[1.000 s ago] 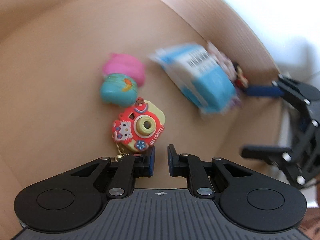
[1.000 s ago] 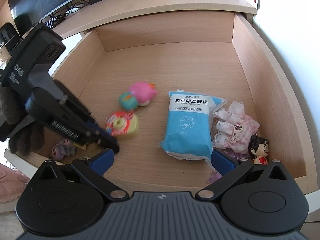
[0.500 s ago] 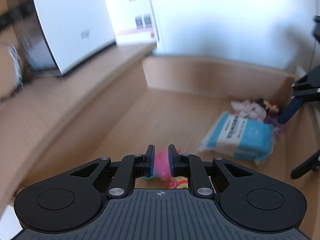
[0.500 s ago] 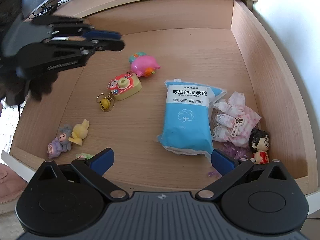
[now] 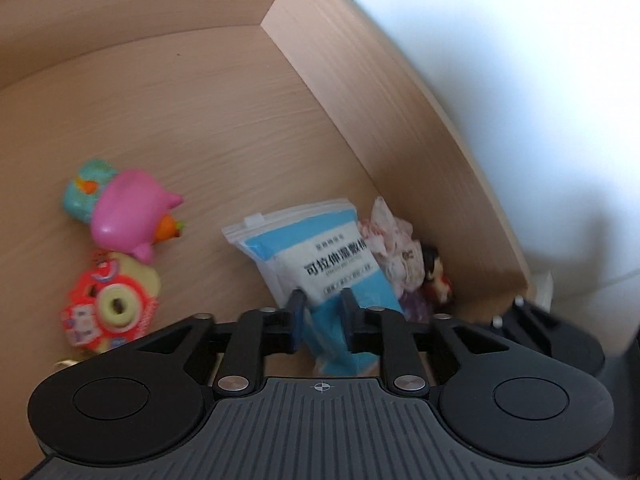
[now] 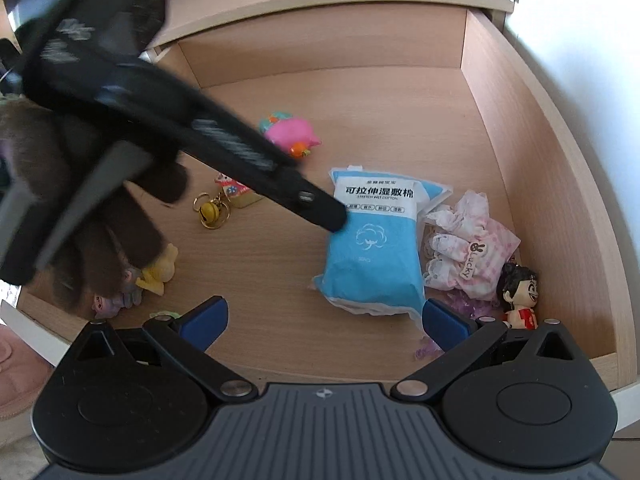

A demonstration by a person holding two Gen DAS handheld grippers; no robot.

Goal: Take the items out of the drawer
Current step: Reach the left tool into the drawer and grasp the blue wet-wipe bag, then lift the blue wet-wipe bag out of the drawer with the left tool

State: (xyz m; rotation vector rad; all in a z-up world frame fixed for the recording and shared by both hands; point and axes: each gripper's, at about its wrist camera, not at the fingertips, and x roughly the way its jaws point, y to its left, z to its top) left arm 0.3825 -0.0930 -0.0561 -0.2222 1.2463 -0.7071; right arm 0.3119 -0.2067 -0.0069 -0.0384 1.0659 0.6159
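Observation:
An open wooden drawer [image 6: 532, 160] holds small toys and a blue-and-white wet-cotton packet [image 6: 372, 248] lying flat on its floor. My left gripper [image 5: 323, 308] hovers over the packet [image 5: 332, 260], jaws a narrow gap apart, with the packet showing between and under the fingers. In the right wrist view the left gripper [image 6: 328, 216] reaches in from the upper left, its tip at the packet's top-left part. My right gripper [image 6: 324, 320] is wide open above the drawer's front edge and holds nothing.
A pink pig toy [image 6: 290, 130] and a red camera keychain [image 5: 108, 308] with a bell [image 6: 210, 210] lie left of the packet. A pink lacy pouch [image 6: 468, 252] and a small doll [image 6: 518, 292] sit by the right wall. Yellow and purple figures [image 6: 160, 270] lie front left, by a gloved hand [image 6: 80, 220].
My left gripper has swung from above the pink toy to the right and down over the blue packet. The right gripper has shifted only slightly.

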